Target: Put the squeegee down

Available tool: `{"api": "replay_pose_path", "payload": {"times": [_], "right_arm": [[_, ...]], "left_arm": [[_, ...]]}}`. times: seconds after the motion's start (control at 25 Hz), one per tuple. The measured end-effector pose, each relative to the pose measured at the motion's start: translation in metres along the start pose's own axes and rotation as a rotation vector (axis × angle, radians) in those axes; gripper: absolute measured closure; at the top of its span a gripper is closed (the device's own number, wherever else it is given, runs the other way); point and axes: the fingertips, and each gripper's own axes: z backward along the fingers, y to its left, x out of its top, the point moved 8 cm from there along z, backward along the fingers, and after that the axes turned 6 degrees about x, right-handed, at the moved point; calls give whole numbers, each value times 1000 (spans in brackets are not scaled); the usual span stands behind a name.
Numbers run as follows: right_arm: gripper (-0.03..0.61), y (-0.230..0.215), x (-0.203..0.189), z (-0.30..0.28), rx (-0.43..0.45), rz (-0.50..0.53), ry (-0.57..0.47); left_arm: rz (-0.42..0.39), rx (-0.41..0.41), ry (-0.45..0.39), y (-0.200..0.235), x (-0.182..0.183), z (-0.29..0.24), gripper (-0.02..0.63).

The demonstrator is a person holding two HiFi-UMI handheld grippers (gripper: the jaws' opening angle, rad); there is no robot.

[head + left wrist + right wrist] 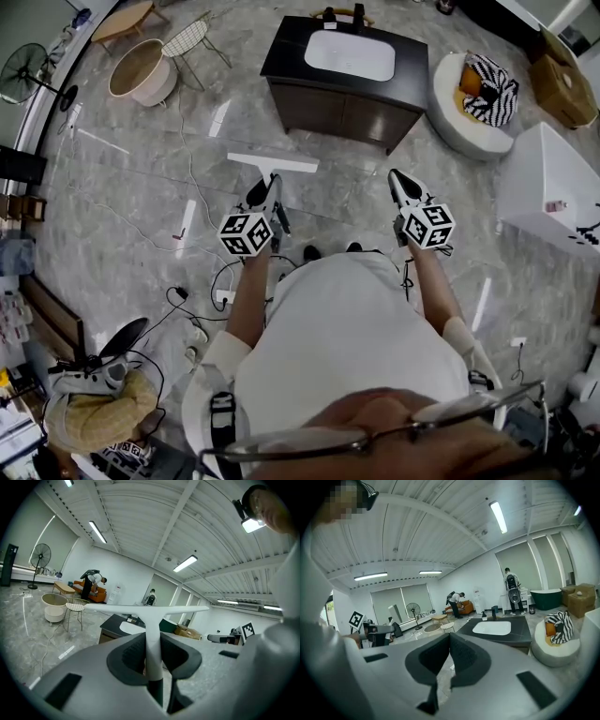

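I hold a white T-shaped squeegee [272,161] in my left gripper [266,190], which is shut on its handle. In the left gripper view the handle [153,644] stands upright between the dark pads, and the blade spans level above them. The squeegee hangs over the marble floor, in front of a dark vanity cabinet [323,101] with a white sink. My right gripper [401,183] is held beside it at about the same height. Its jaws [449,637] are shut and nothing is between them.
A white round chair [450,117] with a striped cushion stands right of the vanity. A white table [548,187] and a cardboard box [562,84] are further right. A round basket table [141,70], a wire chair [192,37] and a fan [23,73] stand at the left, and cables [187,234] lie on the floor.
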Motion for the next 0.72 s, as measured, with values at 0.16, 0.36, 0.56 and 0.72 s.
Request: {"api": "replay_pose_path", "payload": {"times": [0.16, 0.36, 0.56, 0.72], "right_arm": [[572, 11, -3, -12, -3, 8, 8], [572, 18, -2, -24, -21, 73, 28], [572, 22, -2, -33, -37, 88, 40], [572, 22, -3, -38, -52, 77, 53]], "left_arm": [[0, -4, 5, 14, 2, 6, 541], [-9, -18, 14, 31, 3, 10, 541], [-15, -26, 33, 45, 2, 11, 541], [-8, -29, 49, 52, 1, 10, 541]]}}
